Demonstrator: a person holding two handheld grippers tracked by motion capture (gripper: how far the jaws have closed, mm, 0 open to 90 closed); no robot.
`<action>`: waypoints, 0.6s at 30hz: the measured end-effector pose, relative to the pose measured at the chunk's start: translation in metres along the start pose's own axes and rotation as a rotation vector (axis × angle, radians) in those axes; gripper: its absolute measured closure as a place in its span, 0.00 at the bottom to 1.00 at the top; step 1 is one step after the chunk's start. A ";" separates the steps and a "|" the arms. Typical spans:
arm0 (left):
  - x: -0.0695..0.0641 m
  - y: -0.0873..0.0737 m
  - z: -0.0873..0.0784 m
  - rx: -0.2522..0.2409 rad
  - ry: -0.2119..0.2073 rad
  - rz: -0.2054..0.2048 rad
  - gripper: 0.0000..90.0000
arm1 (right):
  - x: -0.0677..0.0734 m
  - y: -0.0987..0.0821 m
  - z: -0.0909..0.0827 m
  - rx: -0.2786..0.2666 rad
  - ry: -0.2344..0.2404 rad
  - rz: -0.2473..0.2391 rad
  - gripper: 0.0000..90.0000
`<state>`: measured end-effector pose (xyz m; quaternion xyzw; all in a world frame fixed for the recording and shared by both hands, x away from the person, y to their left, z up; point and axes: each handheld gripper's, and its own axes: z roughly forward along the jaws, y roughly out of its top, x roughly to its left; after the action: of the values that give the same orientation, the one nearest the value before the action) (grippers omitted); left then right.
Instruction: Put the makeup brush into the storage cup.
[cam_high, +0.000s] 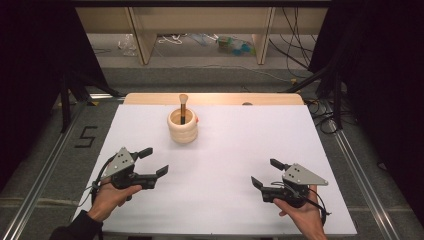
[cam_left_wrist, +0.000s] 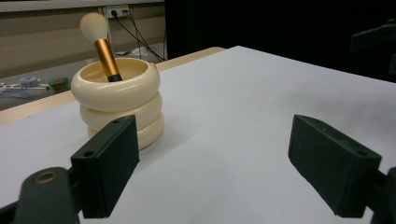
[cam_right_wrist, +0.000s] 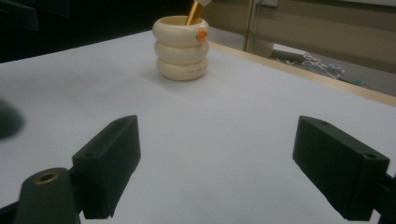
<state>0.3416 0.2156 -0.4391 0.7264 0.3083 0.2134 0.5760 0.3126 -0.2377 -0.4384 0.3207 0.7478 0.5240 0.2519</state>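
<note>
While both hands rest low at the near edge of the white surface, neither gripper holds anything. The left gripper sits at the near left, its jaws spread wide and released, with only bare white between them in the left gripper view. The left hand grips its body from below, a dark sleeve at the wrist. The right gripper sits at the near right, well apart from the left one; its jaws likewise stand wide and released, nothing between them in the right gripper view. The right hand holds it from beneath.

The cream holder, a pot shaped as three stacked rounded rings, stands upright toward the far middle of the surface, well apart from both grippers and nearer the left one. In the left gripper view it appears just beyond the left-hand jaw, not touching it. In the right gripper view it stands farther off and shows a small orange mark at its rim. A brush leans inside the holder, dark at the base, gold-coloured along the ferrule, with a pale rounded head uppermost. A strip of bare wood runs along the far edge of the surface.
</note>
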 end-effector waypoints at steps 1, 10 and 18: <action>0.000 0.000 -0.001 -0.001 -0.002 0.011 0.18 | 0.000 0.000 0.001 -0.006 0.004 0.000 0.18; -0.008 -0.006 -0.005 0.016 -0.015 0.013 0.18 | 0.002 0.000 -0.001 0.011 0.002 0.011 0.18; -0.014 -0.009 -0.008 0.016 -0.013 0.014 0.18 | 0.001 0.001 0.000 -0.008 -0.006 -0.006 0.18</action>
<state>0.3243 0.2135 -0.4451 0.7344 0.3012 0.2101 0.5708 0.3117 -0.2365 -0.4376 0.3189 0.7458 0.5254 0.2570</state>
